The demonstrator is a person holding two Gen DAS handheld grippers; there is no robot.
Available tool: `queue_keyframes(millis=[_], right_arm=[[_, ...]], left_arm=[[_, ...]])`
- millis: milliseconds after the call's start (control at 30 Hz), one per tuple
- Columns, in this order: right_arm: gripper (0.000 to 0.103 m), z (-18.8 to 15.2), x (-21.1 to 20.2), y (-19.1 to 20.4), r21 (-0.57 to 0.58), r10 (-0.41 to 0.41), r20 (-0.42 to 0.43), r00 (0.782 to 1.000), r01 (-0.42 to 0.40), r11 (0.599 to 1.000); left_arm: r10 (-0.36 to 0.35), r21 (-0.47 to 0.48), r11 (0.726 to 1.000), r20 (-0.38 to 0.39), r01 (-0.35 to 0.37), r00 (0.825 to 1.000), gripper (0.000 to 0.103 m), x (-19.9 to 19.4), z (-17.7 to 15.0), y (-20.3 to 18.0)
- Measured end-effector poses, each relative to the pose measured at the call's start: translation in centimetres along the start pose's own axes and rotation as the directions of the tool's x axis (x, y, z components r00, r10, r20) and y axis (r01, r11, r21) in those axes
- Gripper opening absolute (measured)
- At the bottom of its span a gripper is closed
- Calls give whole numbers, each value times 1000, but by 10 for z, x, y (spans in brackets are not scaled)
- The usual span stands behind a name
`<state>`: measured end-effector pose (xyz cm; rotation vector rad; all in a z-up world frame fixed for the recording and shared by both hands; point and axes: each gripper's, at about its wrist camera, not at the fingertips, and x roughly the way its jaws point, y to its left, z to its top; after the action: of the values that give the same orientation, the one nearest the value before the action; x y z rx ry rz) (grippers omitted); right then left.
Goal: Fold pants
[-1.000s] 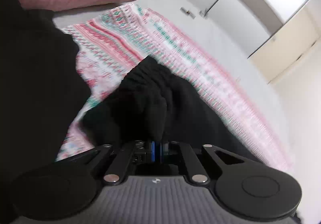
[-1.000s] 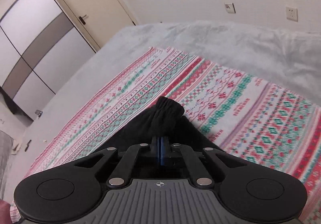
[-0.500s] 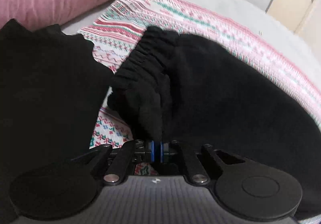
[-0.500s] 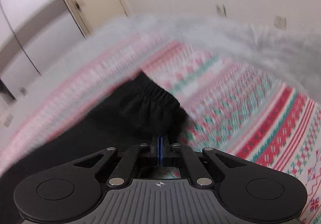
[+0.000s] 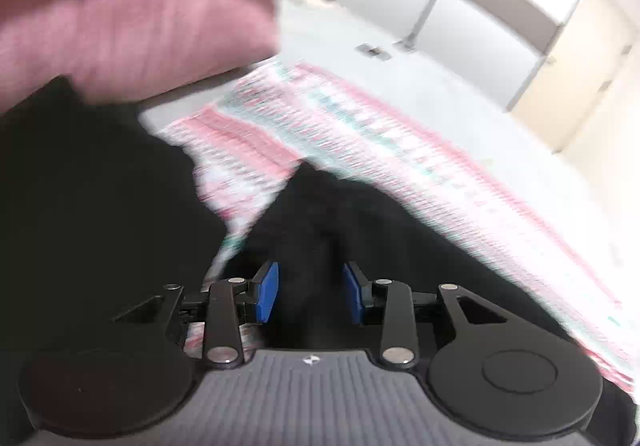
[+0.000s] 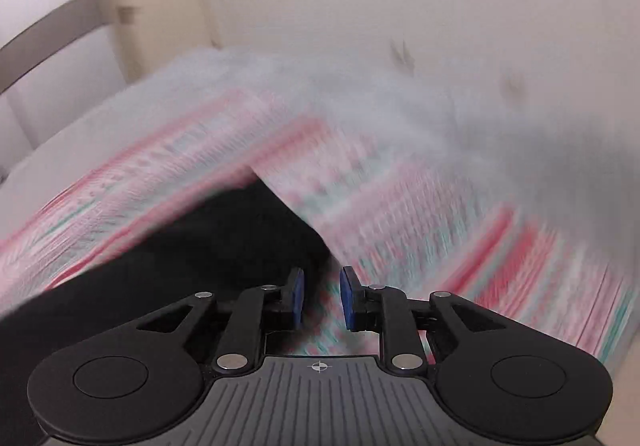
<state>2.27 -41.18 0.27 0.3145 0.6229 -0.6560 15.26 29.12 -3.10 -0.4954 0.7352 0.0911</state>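
Both tools, left [image 5: 310, 296] and right [image 6: 321, 302], have released the black pants [image 5: 360, 230].

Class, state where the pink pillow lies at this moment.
In the left wrist view, the pink pillow fills the upper left, beyond the patterned blanket and above a dark garment at the left edge.
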Motion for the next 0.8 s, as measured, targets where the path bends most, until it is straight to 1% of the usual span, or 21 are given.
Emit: queue_keyframes(millis=[33,67,100,133,167,200,233,267,300,333,367,400,433,467,500,567,600,667,733,767,800], right_arm=[[24,4,-12,19,-58,49,19,999,-48,997],[27,5,-21,41,-110,116,14,993,-113,987],[27,3,-28,67,-166,192,-11,981,-191,967],[27,-2,-33,94,-224,269,-57,961,-275,935],[31,-13,-35,126,-287,346,-122,930,-367,885],[39,-28,-37,159,-350,414,-188,891,-455,819],[42,-45,-39,190,-401,459,-243,855,-519,754],[47,-66,-43,219,-462,481,-298,824,-566,683],[49,-90,-50,247,-542,486,-348,802,-595,594],[51,-114,-57,270,-623,482,-380,789,-604,497],[51,-136,-64,286,-689,478,-397,784,-598,408],[51,-155,-69,299,-734,475,-411,778,-592,333],[51,-171,-73,309,-763,470,-426,773,-586,272],[51,-183,-76,317,-785,467,-429,773,-575,230],[50,-192,-76,322,-803,468,-418,778,-558,210],[46,-206,-77,331,-835,473,-384,793,-517,189],[38,-211,-75,334,-849,475,-369,799,-498,178],[2,-214,-76,338,-847,488,-382,784,-509,155],[2,-213,-87,337,-868,510,-337,791,-471,157],[2,-209,-97,332,-874,532,-314,787,-458,162],[2,-202,-105,327,-867,551,-305,777,-466,178]], left_arm=[[-35,33,999,16,34,999,51,0,-2,-8],[-61,66,996,12,60,998,51,3,-4,-17],[-94,101,990,-15,95,995,53,10,-8,-26],[-107,123,986,-54,113,993,64,20,-11,-33],[-77,142,986,-102,92,992,70,32,-15,-40],[-10,154,988,-138,31,990,70,44,-20,-42],[56,157,987,-158,-30,986,70,53,-24,-41],[80,154,987,-167,-54,983,69,58,-27,-38],[78,140,989,-181,-53,980,69,62,-28,-34],[70,119,992,-195,-47,978,68,63,-28,-28],[61,98,994,-205,-41,977,65,64,-26,-23],[54,78,996,-211,-38,976,63,64,-24,-20],[48,65,997,-211,-35,976,62,62,-23,-17],[45,66,997,-212,-31,976,62,58,-24,-18],[48,79,996,-211,-32,976,62,57,-25,-20],[63,106,994,-211,-41,976,62,60,-23,-25],[69,114,992,-211,-45,975,62,61,-23,-27],[73,107,993,-211,-51,975,62,60,-22,-29],[72,94,994,-210,-53,975,62,55,-20,-29],[72,98,994,-207,-53,976,62,53,-19,-29],[84,109,992,-205,-62,975,62,53,-21,-25]])
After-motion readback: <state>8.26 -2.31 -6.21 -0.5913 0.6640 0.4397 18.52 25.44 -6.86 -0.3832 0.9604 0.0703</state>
